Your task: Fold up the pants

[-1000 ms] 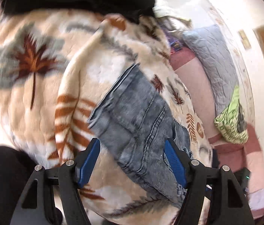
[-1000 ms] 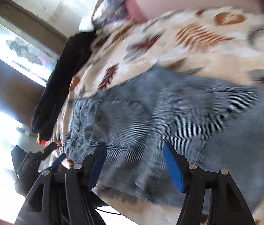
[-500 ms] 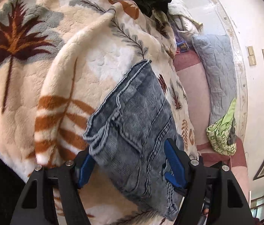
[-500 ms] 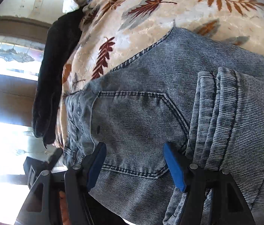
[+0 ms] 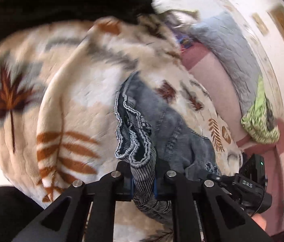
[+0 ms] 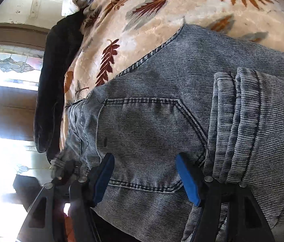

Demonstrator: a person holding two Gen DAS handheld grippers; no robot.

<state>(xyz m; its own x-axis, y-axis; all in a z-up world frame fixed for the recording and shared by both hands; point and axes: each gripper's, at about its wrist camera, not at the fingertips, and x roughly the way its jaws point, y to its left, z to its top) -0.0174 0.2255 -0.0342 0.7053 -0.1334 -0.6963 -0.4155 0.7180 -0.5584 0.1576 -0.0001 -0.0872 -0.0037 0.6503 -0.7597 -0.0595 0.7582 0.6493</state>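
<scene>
The pants (image 5: pixel 168 133), faded blue denim, lie on a cream blanket (image 5: pixel 65 109) printed with rust and grey leaves. The left gripper (image 5: pixel 143 183) has its jaws drawn narrow, pinching a bunched fold at the waistband end of the pants; the fabric rises from the blanket in a ruffled loop just above the fingers. The right gripper (image 6: pixel 146 178) hovers with its blue-padded jaws spread wide over the back pocket (image 6: pixel 148 139) of the pants, and whether the pads touch the cloth is hard to judge from this angle. To the pocket's right sits a rolled stack of denim folds (image 6: pixel 257 133). A black garment (image 6: pixel 59 76) lies along the blanket's edge, beyond the waistband.
</scene>
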